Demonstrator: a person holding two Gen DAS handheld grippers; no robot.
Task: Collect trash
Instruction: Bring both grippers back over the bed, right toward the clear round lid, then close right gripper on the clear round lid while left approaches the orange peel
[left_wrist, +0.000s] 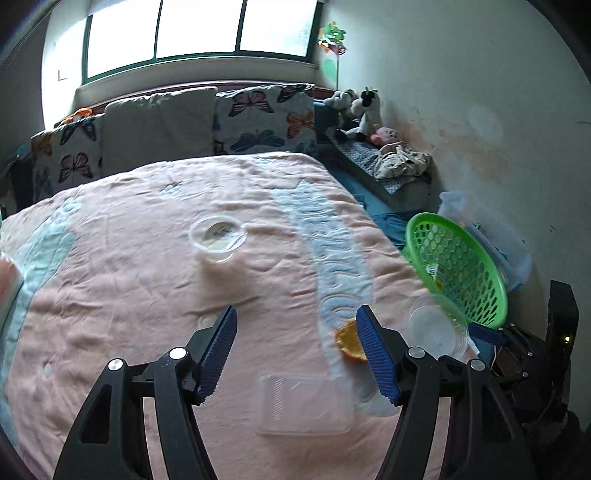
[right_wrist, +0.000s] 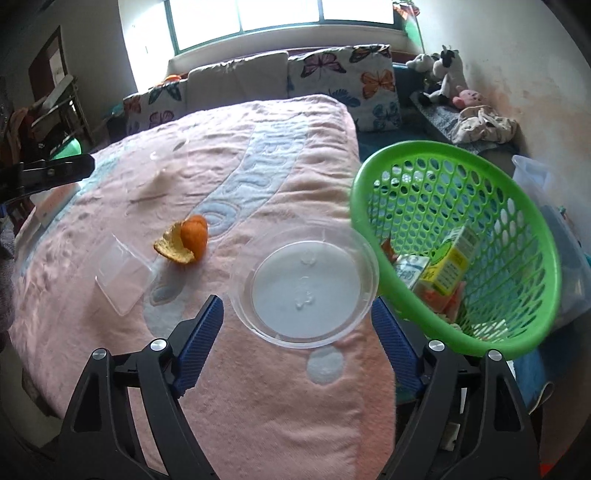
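On the pink bedspread (right_wrist: 258, 387) lie an orange peel (right_wrist: 186, 240), a clear rectangular plastic box (right_wrist: 123, 275) and a clear round plastic lid (right_wrist: 304, 282). A clear round cup (left_wrist: 218, 238) lies farther up the bed. A green mesh basket (right_wrist: 517, 236) at the bed's right edge holds small cartons (right_wrist: 448, 264). My right gripper (right_wrist: 297, 341) is open and empty, just short of the round lid. My left gripper (left_wrist: 297, 356) is open and empty above the rectangular box (left_wrist: 304, 404), with the peel (left_wrist: 349, 341) by its right finger. The basket (left_wrist: 458, 266) and lid (left_wrist: 437, 328) show at its right.
Butterfly pillows (left_wrist: 264, 118) and a white cushion (left_wrist: 159, 129) line the head of the bed under a window. Stuffed toys (right_wrist: 441, 75) and crumpled cloth (right_wrist: 482, 123) sit on a bench along the right wall. A clear storage bin (right_wrist: 569, 258) stands behind the basket.
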